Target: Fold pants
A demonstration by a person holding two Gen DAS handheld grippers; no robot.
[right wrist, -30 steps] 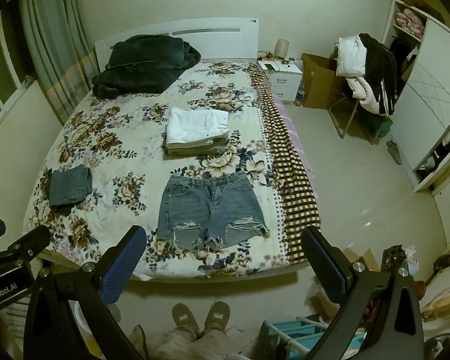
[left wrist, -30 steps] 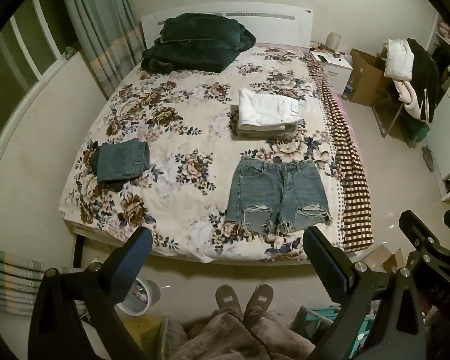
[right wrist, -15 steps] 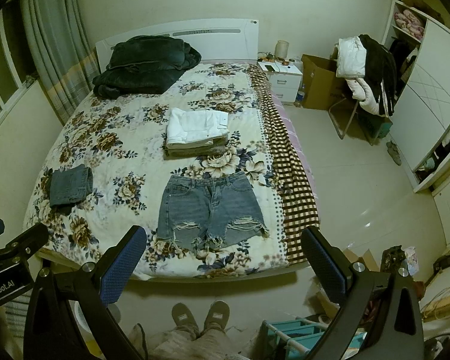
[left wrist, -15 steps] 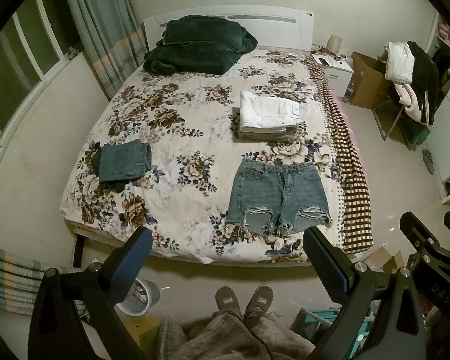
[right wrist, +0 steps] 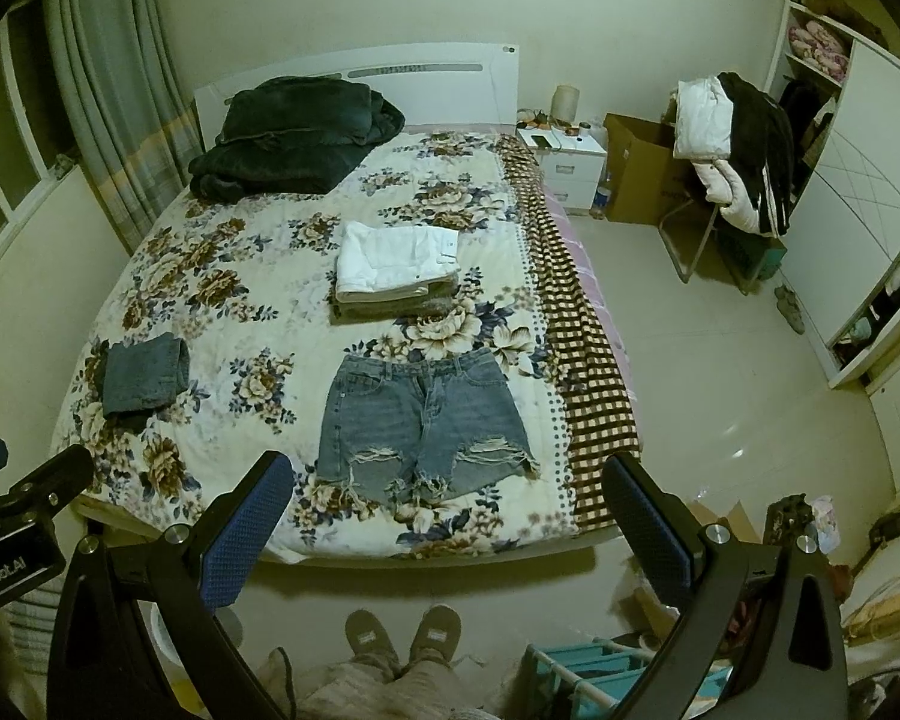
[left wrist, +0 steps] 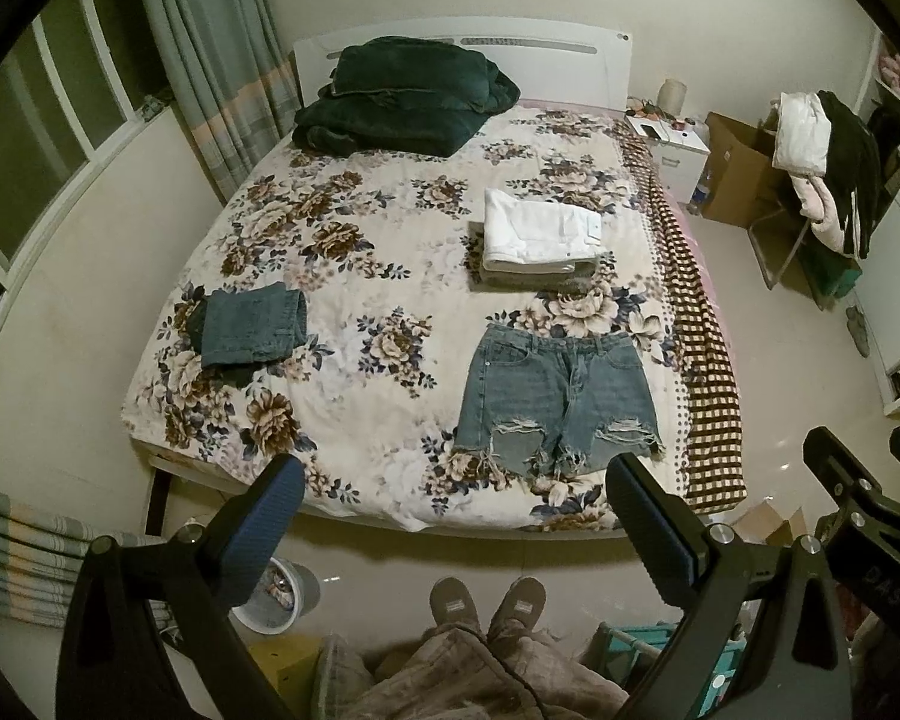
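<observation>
Ripped blue denim shorts lie spread flat near the foot of the floral bed, waistband toward the headboard; they also show in the right wrist view. My left gripper is open and empty, held above the floor short of the bed's foot edge. My right gripper is open and empty at about the same height, beside the left one. Neither touches the shorts.
A folded white and grey stack lies behind the shorts. Folded dark jeans lie at the bed's left side. A dark green blanket sits by the headboard. A checked cloth runs along the right edge. A nightstand, box and clothes chair stand right. My slippered feet stand at the foot.
Both views have shifted slightly, as if both grippers rose or tilted a little. The clothes on the bed have not moved.
</observation>
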